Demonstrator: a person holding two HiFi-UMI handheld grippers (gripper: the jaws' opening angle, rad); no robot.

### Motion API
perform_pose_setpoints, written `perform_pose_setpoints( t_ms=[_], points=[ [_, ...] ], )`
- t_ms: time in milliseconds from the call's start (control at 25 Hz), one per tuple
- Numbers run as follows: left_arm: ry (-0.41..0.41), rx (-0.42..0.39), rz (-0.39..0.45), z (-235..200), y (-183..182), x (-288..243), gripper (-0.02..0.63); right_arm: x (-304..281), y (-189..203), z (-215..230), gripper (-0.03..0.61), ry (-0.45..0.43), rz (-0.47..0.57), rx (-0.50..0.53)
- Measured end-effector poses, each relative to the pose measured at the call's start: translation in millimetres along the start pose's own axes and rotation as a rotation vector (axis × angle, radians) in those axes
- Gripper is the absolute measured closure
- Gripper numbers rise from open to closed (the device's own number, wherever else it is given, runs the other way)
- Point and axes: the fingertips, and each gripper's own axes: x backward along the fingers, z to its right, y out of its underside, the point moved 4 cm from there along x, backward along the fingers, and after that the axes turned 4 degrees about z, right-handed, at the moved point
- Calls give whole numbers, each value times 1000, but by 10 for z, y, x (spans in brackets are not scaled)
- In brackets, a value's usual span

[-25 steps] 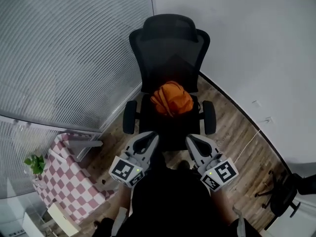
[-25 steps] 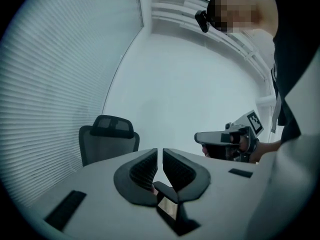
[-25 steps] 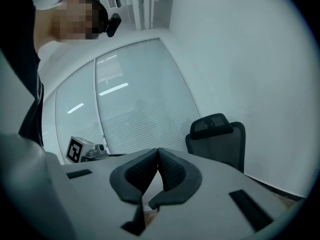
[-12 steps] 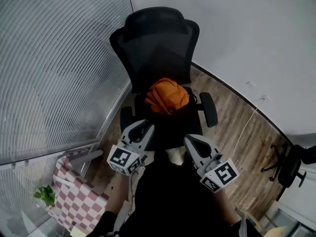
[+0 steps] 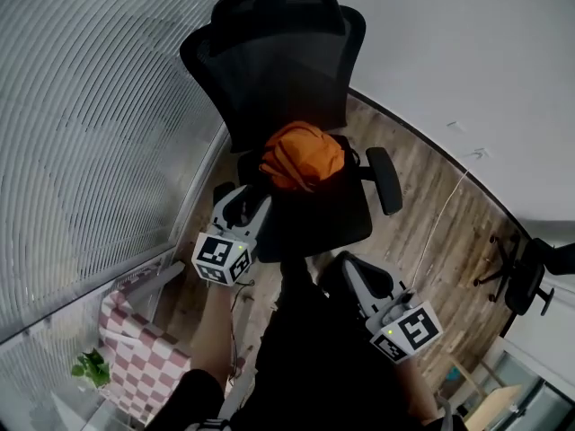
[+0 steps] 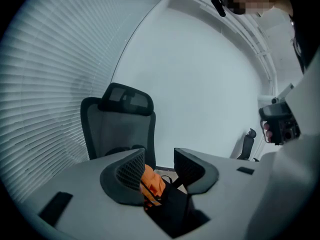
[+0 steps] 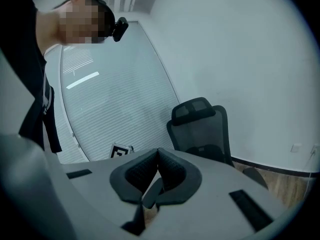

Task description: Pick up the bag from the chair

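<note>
An orange bag [image 5: 301, 155] lies bunched on the seat of a black mesh office chair [image 5: 278, 70] in the head view. My left gripper [image 5: 244, 197] is open at the seat's left edge, just short of the bag. In the left gripper view the bag [image 6: 151, 180] shows low between the spread jaws of the left gripper [image 6: 159, 156], with the chair back [image 6: 120, 126] behind. My right gripper [image 5: 341, 266] hangs back in front of the seat. Its jaws are shut and hold nothing in the right gripper view [image 7: 158, 155], which faces the chair [image 7: 200, 129].
Slatted blinds [image 5: 81, 133] run along the left and a white wall [image 5: 467, 52] along the right. A checkered stool [image 5: 135, 348] and a small plant [image 5: 90, 365] stand at lower left. A second dark chair [image 5: 526, 281] and a white cable [image 5: 445, 227] are on the wooden floor at right.
The left gripper has moved forward to the seat's left edge, close to the bag. The right gripper has fallen back and lower. The chair appears nearer.
</note>
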Motion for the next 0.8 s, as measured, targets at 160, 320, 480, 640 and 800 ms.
perform_pose_setpoints(
  t_ms=[160,320,480,640,800],
  points=[
    [-25,14,-29,-330,214,-246,418,-95,120,-10,560,9,-46,-14],
    [-51,22,-69,-627,431,-467,403,-149,222,55,560,31,-93,-41],
    [-52,24,-107,-854,677,-631,393,-205,372,122,560,63,-127,-70],
    [-26,11,-150,-1027,947,-834,370,-231,490,183,560,100,-158,-99],
    [-37,29,-173,-1290,1168,-1075,368,-280,608,273,560,123,-183,-127]
  ],
)
